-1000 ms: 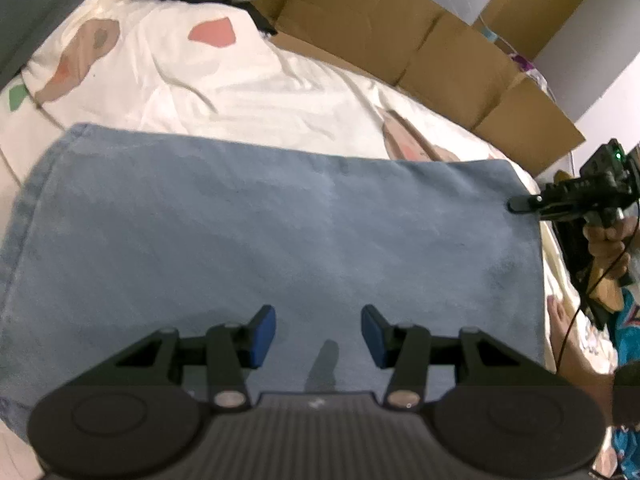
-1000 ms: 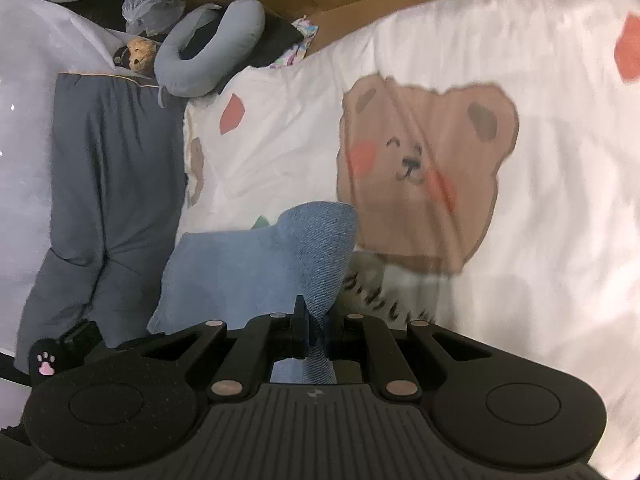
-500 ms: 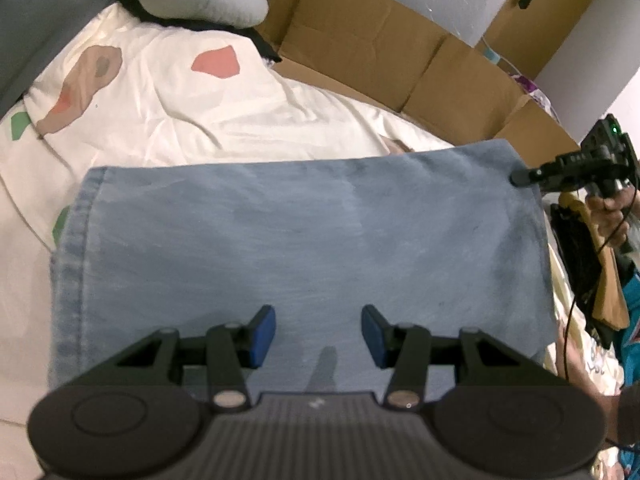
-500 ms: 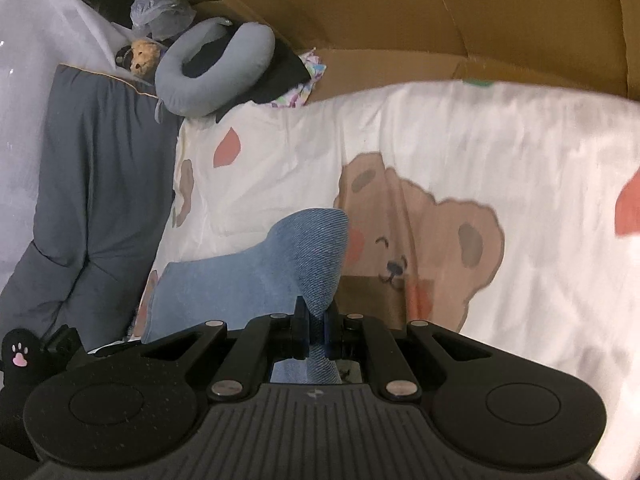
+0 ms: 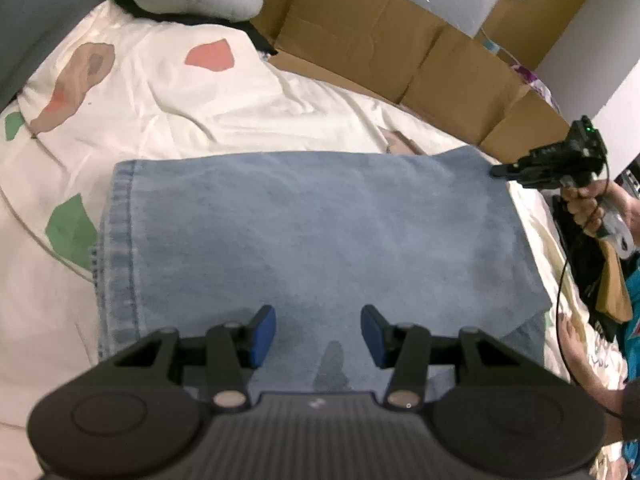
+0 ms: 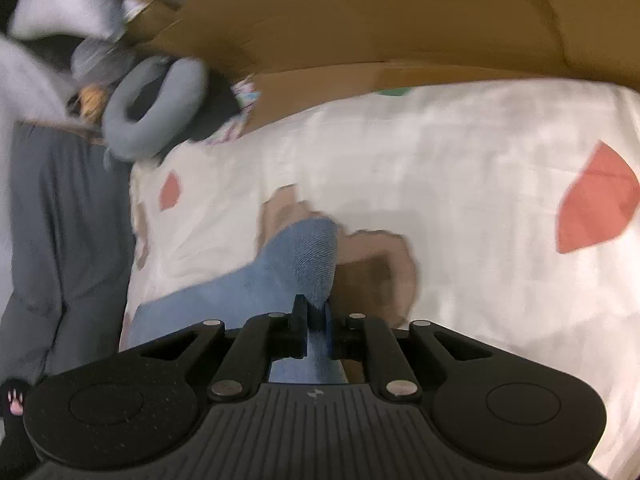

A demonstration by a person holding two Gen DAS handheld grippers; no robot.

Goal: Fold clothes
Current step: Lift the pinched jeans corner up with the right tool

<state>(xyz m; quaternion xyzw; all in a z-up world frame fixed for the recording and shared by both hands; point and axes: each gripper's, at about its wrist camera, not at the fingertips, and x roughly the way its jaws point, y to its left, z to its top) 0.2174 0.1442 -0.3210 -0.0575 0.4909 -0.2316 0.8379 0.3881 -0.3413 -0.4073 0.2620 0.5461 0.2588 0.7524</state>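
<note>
A light blue denim garment [image 5: 320, 240] lies folded on the cream printed bedsheet [image 5: 160, 88]. My left gripper [image 5: 318, 334] is open and empty, hovering over the garment's near edge. My right gripper [image 6: 316, 320] is shut on a corner of the denim [image 6: 308, 256] and holds it lifted off the sheet. In the left wrist view the right gripper [image 5: 500, 170] pinches the garment's far right corner, with the upper layer raised.
Cardboard panels [image 5: 380, 48] stand along the far bed edge. A grey neck pillow [image 6: 156, 108] and dark grey bedding [image 6: 60, 220] lie at the left. A person's hand [image 5: 588, 208] and bare foot [image 5: 572, 340] are at the right.
My right gripper has carried the denim corner up and toward the left, and the folded garment now looks shorter. The left gripper stays open over the near edge.
</note>
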